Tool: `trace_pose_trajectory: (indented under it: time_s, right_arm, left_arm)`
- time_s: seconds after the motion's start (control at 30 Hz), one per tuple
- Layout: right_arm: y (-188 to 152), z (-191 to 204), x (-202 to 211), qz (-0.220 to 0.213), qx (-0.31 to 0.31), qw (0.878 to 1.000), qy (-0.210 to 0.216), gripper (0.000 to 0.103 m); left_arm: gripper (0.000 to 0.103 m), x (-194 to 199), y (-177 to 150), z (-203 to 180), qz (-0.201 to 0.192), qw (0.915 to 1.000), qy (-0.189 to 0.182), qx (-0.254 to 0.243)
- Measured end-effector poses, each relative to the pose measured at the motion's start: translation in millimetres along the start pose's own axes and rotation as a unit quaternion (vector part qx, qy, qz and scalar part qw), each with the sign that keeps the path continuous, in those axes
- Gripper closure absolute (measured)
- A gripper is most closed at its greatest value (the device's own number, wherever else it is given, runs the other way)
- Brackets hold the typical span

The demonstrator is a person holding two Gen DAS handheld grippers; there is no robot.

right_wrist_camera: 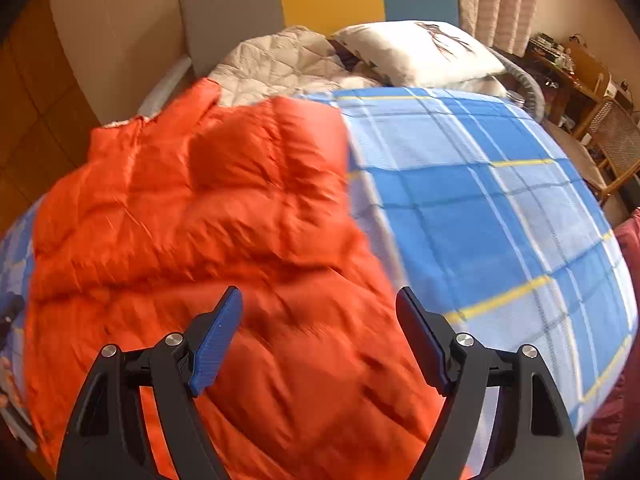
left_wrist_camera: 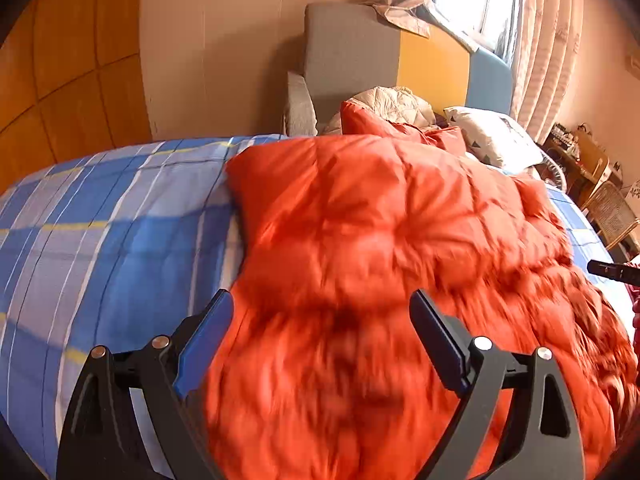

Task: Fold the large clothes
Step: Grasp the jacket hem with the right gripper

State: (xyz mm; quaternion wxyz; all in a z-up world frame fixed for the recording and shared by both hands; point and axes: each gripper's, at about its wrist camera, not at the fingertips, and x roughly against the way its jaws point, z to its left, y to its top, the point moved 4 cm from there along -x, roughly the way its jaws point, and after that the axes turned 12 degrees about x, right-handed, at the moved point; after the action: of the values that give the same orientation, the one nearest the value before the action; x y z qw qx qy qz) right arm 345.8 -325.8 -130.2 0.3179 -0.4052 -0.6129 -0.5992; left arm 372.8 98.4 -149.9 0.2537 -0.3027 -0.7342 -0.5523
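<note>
In the left wrist view, the orange down jacket (left_wrist_camera: 360,240) lay spread on the blue checked bedcover (left_wrist_camera: 120,220), and one flap seemed already folded over the body. The left gripper (left_wrist_camera: 320,320) hung above it with jaws wide apart and nothing between them.

In the right wrist view, the jacket covered the left part of the bed. The right gripper (right_wrist_camera: 320,312) was also spread wide and empty. I judge the folding was only partly done.

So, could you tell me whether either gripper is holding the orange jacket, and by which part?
Nothing is held: the left gripper and right gripper both stand open above the orange jacket.
</note>
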Motion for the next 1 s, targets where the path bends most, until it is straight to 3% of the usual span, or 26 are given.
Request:
trace_pose_trajectory:
  time_s: [0.2,0.53,0.77,0.87,1.0]
  right_arm:
    - [-56.0,-26.4,14.8,0.018,-0.018,1.0,0.01,0.025]
    - [-138.2,-18.6,43.3,0.024,-0.03,0.996,0.076,0.025]
    - [-170.2,-14.0,65.0,0.009,-0.038,0.992,0.122,0.06]
    - [-172.9,-9.2,67.6,0.011,-0.026,0.991,0.129,0.066]
    - [-176.7,-3.6,69.4,0.011,-0.015,0.99,0.139,0.073]
  left_arm:
    - [0.015,40.6,-50.3,25.3,0.013,0.9998,-0.006,0.016]
    - [0.015,95.0,-113.6,60.2,0.026,0.9989,0.001,0.038]
    - [0.016,112.2,-148.3,57.9,0.044,0.999,-0.001,0.012]
    - [0.017,113.0,-159.9,56.3,0.056,0.9984,-0.004,0.007]
    - [0.029,110.6,-172.5,60.2,0.084,0.9961,-0.018,0.02]
